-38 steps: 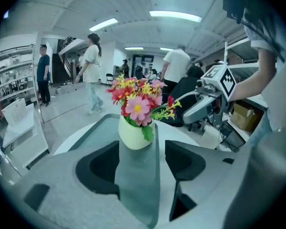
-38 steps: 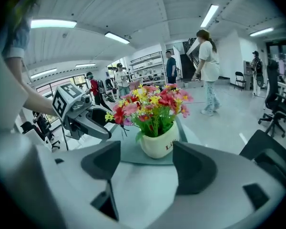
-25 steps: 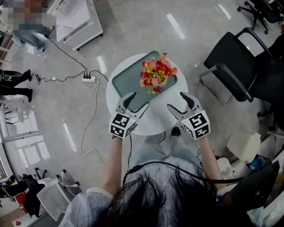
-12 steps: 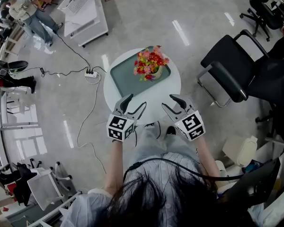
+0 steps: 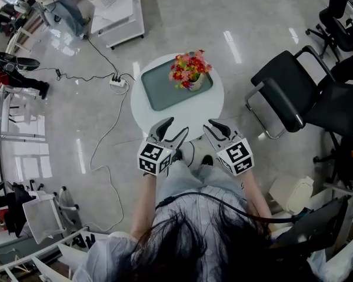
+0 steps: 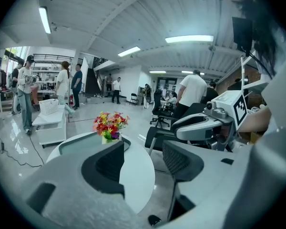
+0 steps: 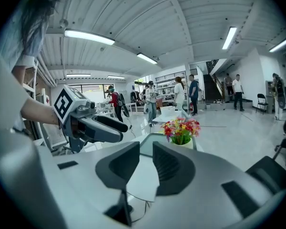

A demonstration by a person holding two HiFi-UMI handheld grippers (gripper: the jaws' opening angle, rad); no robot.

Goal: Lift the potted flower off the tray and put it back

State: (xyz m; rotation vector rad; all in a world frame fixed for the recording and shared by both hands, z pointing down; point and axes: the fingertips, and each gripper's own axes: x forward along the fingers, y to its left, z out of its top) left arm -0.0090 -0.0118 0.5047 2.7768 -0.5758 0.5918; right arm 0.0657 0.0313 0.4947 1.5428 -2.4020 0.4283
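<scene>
Seen from my head camera, the potted flower [image 5: 190, 70] stands upright at the far right end of the green tray [image 5: 165, 90] on the round white bench [image 5: 146, 113], while my left tongs [image 5: 175, 128] and right tongs [image 5: 210, 128] hang side by side at its near edge, well apart from the pot. Along my left tongs, the jaws gape wide with nothing between them, having just eased in a touch, the flower on its tray beyond. Along my right tongs, the jaws have just been closing and are down to a narrow, empty slit, the flower ahead.
</scene>
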